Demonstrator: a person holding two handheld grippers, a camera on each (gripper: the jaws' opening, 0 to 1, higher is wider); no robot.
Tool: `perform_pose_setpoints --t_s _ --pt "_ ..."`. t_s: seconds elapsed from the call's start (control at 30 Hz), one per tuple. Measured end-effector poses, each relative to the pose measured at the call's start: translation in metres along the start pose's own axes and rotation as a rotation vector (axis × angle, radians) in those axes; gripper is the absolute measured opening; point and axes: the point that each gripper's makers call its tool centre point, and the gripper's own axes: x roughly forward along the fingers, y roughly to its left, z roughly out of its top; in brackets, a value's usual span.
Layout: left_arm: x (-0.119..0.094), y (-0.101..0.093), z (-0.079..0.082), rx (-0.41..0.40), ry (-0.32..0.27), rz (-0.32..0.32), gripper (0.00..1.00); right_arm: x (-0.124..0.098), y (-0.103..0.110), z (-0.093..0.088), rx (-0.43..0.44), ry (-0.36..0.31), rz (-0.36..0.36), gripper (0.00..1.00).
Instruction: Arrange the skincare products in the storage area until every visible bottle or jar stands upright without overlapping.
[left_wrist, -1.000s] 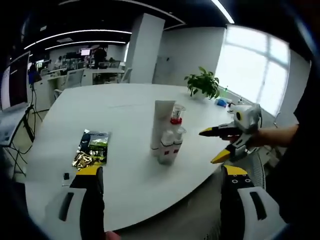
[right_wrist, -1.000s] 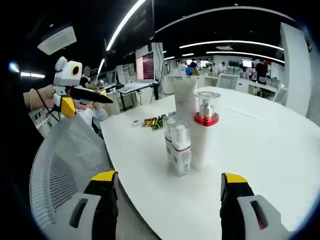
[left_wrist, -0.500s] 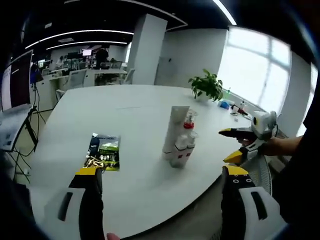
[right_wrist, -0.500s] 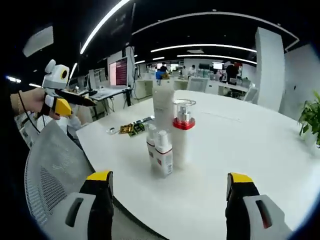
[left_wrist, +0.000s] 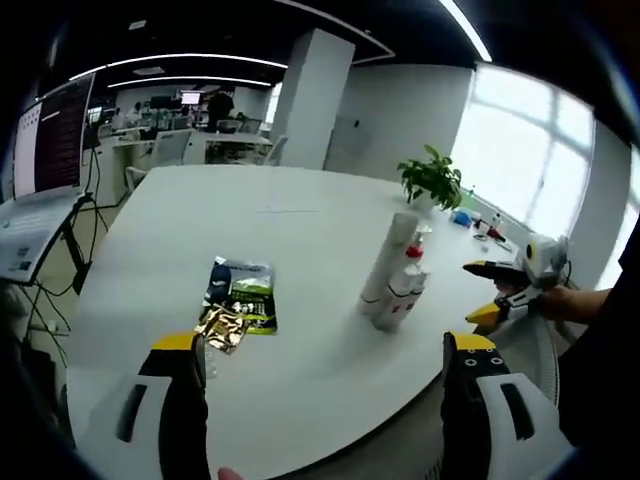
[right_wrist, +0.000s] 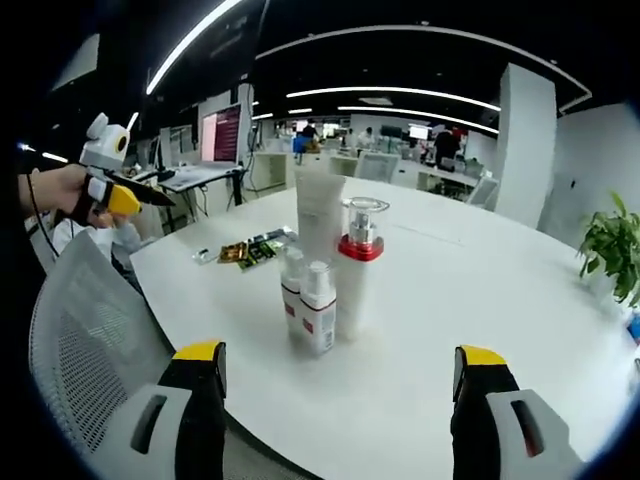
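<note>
Four skincare bits huddled upright mid-table (right_wrist: 480, 330): tall white tube (right_wrist: 319, 212), red-collared pump bottle (right_wrist: 357, 270), two small white bottles (right_wrist: 311, 305) touching in front. Smooth light plastic, probably tippy and slick, so best pinched low on the body. Left gripper (left_wrist: 325, 350) and right gripper (right_wrist: 340, 360) both spread wide, holding nothing, well back from the cluster

Left gripper (left_wrist: 318, 345): grey jaws with yellow tips spread wide apart, nothing between them, held off the near edge of the worktop. In the right gripper view it sits at far left (right_wrist: 150, 198), held in a hand (right_wrist: 55, 190). Right gripper (right_wrist: 340, 352): jaws likewise wide apart, gripping nothing. In the left gripper view it sits at far right (left_wrist: 483, 295), jaws parted, a hand (left_wrist: 560, 300) behind it.
</note>
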Motion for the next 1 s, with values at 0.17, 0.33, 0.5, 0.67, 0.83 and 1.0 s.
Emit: perform_pose_setpoints --t_s 0.17,0.33,0.5,0.67,0.83,1.0 --pt "0.015 0.017 -0.006 -0.007 0.067 -0.005 0.89 0.003 -0.015 -0.013 0.005 0.021 -0.067 1.00" --pt "0.035 0.046 -0.004 -0.001 0.117 0.015 0.81 0.005 -0.017 -0.033 0.027 0.068 -0.101 0.99" --pt "0.061 0.074 -0.008 0.011 0.185 0.028 0.80 0.003 -0.026 -0.031 0.076 0.044 -0.140 0.99" --pt "0.084 0.083 -0.004 0.040 0.204 0.030 0.84 0.005 -0.027 -0.034 0.102 0.047 -0.139 0.99" --pt "0.108 0.096 -0.005 0.052 0.221 0.029 0.87 0.006 -0.027 -0.036 0.125 0.054 -0.130 0.99" --pt "0.123 0.115 -0.010 0.058 0.275 0.063 0.80 0.007 -0.028 -0.040 0.130 0.066 -0.131 0.98"
